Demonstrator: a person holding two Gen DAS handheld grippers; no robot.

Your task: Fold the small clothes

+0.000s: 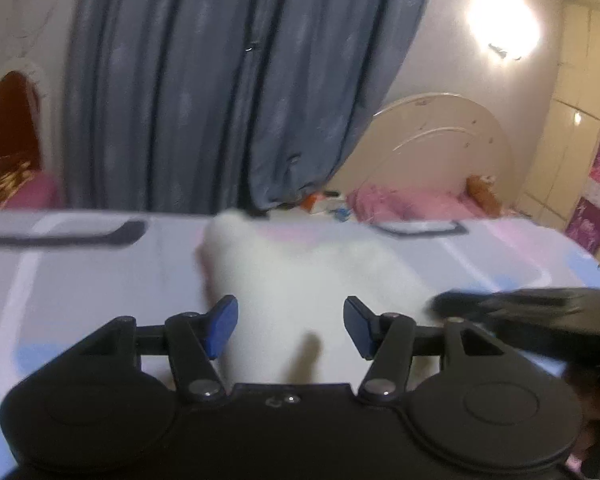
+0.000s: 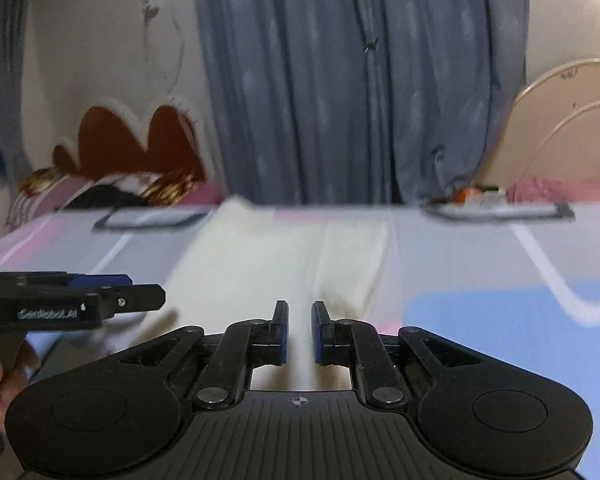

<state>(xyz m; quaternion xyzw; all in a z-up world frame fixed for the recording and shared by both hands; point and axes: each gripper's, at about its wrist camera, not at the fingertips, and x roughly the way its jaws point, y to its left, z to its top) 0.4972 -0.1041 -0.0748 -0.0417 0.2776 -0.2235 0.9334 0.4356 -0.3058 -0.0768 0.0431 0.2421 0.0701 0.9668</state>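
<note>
Your white garment point(image 1: 300, 280) lies flat on the counter point(image 1: 80, 280), lengthways away from you, its near end directly under both claws. In the right wrist view the garment point(image 2: 260, 264) shows one long crease or overlap down its middle, so a lengthwise fold may already be in; that is a judgement, the cloth is blurred. No crosswise fold shows yet, and no finished pile is in view. Reckon the task early: this piece still wants folding end to end, then setting aside.

Left claw point(image 1: 290, 326): blue pads point(image 1: 222, 326) stand wide apart, nothing between them but the garment lying below. You cannot tell whether the tips touch the cloth.

Right claw point(image 2: 300, 332): jaws narrow, a slim gap left, cloth seen through the gap. It does not look pinched, but contact is uncertain.

Each claw shows in the other's view: the right one comes in blurred from the right side of the left view, the left one comes in level from the left of the right view, both just beside the garment's near end.

Writing: the side of the left claw in the right view carries pale lettering that looks like "GenRobot.AI"; soft, so read with caution. The counter cover has pink, blue and white patches and two dark outlined rectangles point(image 2: 148, 220) at its far edge; no text legible there. A curtain point(image 1: 220, 80) hangs behind
</note>
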